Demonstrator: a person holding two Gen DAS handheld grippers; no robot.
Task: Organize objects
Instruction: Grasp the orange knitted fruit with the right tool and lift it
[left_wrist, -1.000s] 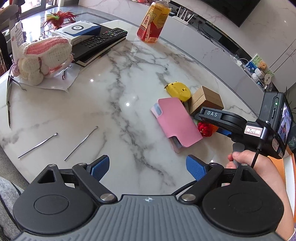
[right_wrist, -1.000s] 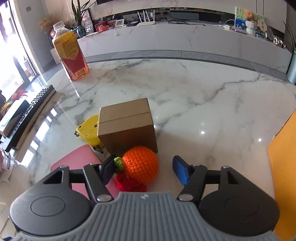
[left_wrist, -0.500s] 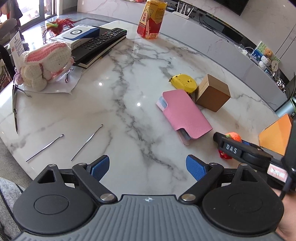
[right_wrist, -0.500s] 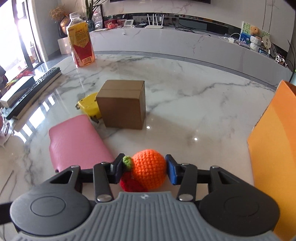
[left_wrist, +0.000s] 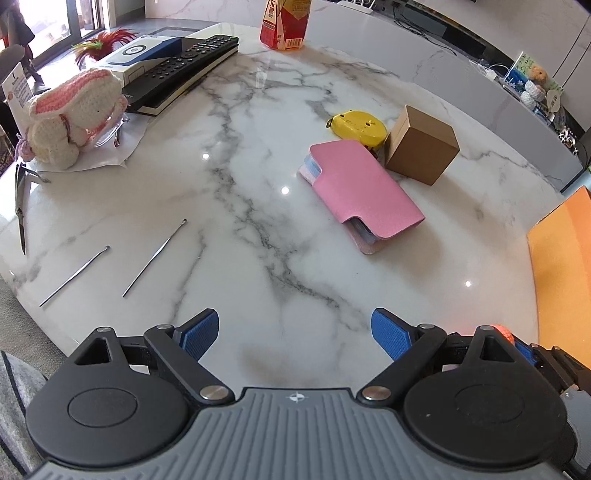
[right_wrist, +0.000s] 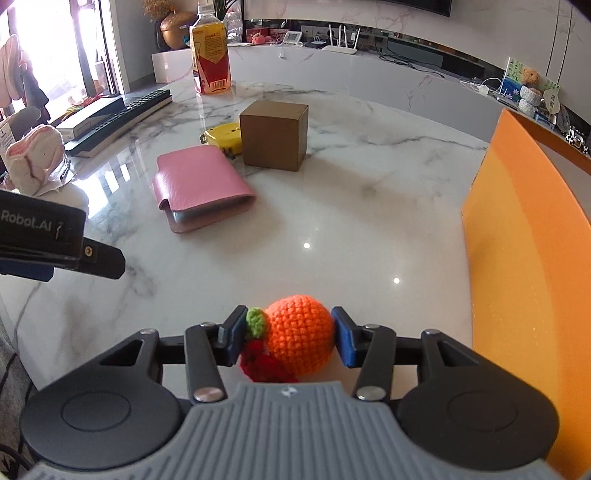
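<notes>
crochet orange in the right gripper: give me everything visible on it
The crochet orange is a round ball of bright orange yarn with a small green leaf on its left side and a red crocheted piece hanging below, partly hidden by the gripper body. It looks soft and intact. The right gripper is shut on it: one blue pad presses the leaf side, the other the opposite side. It is held above the marble table, left of the orange board. Nothing else touches it.

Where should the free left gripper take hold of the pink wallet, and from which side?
Grip the pink wallet across its two long edges at mid-length, coming from above. It lies flat and closed on the marble table, long sides clear. Avoid the far end, crowded by the yellow tape measure and cardboard box.
</notes>
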